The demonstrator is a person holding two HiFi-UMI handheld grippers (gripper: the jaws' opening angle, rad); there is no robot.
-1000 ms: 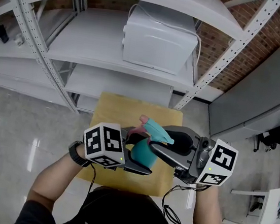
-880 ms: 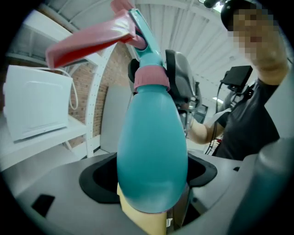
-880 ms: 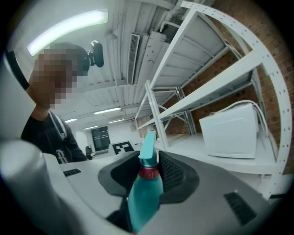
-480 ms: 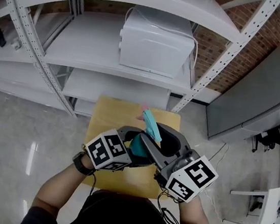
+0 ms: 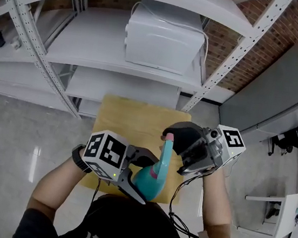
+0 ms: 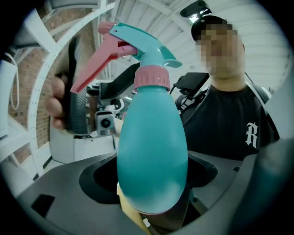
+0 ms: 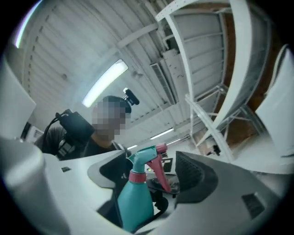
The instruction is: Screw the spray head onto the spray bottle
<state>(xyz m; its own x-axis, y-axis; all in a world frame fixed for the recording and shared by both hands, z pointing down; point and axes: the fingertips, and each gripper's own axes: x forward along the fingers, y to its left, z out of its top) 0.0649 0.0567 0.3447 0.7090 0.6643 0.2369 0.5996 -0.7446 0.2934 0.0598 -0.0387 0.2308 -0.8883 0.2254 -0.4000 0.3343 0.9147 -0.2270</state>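
Note:
A teal spray bottle [image 5: 149, 182] sits in my left gripper [image 5: 142, 176], which is shut on its round body. In the left gripper view the bottle [image 6: 151, 151] fills the space between the jaws. The teal spray head [image 6: 146, 43] with its pink trigger sits on the pink collar [image 6: 151, 78]. My right gripper [image 5: 184, 146] hangs just right of the spray head's pink tip [image 5: 168, 138]. Its jaws are opening and touch nothing. In the right gripper view the bottle [image 7: 135, 199] and spray head [image 7: 146, 158] stand in front of the wide gap of the right gripper [image 7: 154, 178].
A small wooden table [image 5: 122, 117] lies under both grippers. Behind it stands white metal shelving [image 5: 38, 47] with a white box-shaped appliance [image 5: 165, 39] on a shelf. A grey cabinet [image 5: 282, 100] and a brick wall are at the right.
The right gripper's jaws stood around the spray head before; now they have come off it, spread wide, and moved right. The left gripper has carried the bottle lower and nearer the person.

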